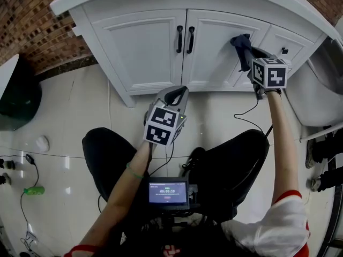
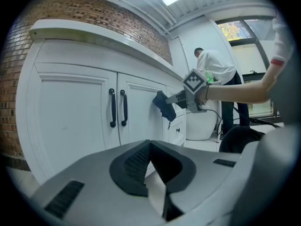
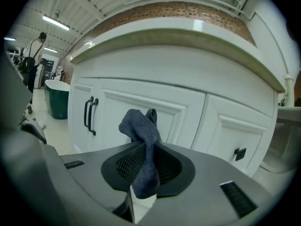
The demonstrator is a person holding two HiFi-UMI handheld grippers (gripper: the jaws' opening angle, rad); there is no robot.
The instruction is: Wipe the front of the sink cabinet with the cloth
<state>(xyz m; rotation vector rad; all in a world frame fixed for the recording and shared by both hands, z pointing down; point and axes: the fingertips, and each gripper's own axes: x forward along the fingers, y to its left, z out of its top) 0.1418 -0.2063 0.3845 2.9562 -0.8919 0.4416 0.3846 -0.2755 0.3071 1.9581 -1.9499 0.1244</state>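
The white sink cabinet has two doors with black handles. My right gripper is shut on a dark blue cloth, holding it against the upper right part of the right door. In the right gripper view the cloth sticks up bunched from between the shut jaws of the right gripper, close to the door panel. My left gripper hangs lower, in front of the cabinet's base, shut with nothing in it. In the left gripper view the left gripper points at the doors, and the cloth shows beyond.
A small drawer with a black knob is right of the doors. A white fixture stands at the right, a dark green tub at the left. Cables and a green object lie on the tiled floor. A person stands far behind.
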